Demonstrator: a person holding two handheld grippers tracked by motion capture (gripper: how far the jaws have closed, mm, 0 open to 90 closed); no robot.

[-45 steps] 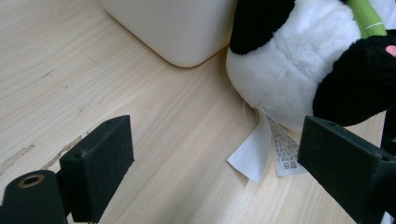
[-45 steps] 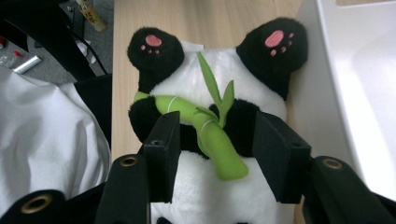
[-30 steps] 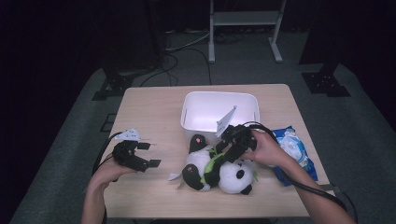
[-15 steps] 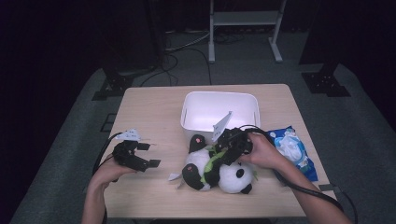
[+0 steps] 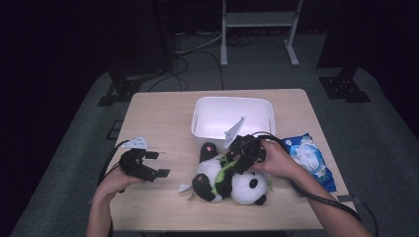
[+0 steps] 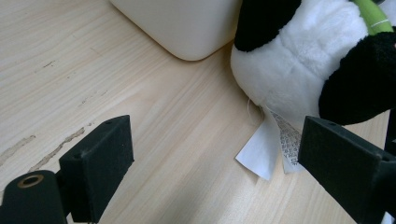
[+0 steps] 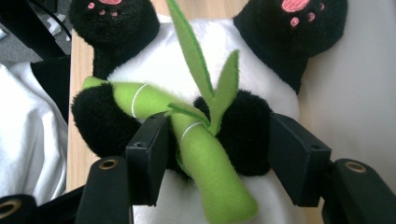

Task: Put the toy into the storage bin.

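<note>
- Wooden table (image 5: 158,128) under dark surroundings: plush panda (image 5: 230,177) lies just before the white bin (image 5: 232,106), not yet inside.
- My right gripper (image 7: 217,154) straddles its bamboo (image 7: 205,158), jaws just widening, unclenched.
- My left gripper (image 5: 160,165) waits released, left of the bin.

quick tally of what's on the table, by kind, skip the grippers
plush panda: 1
white bin: 1
blue wipes pack: 1
total: 3
</note>
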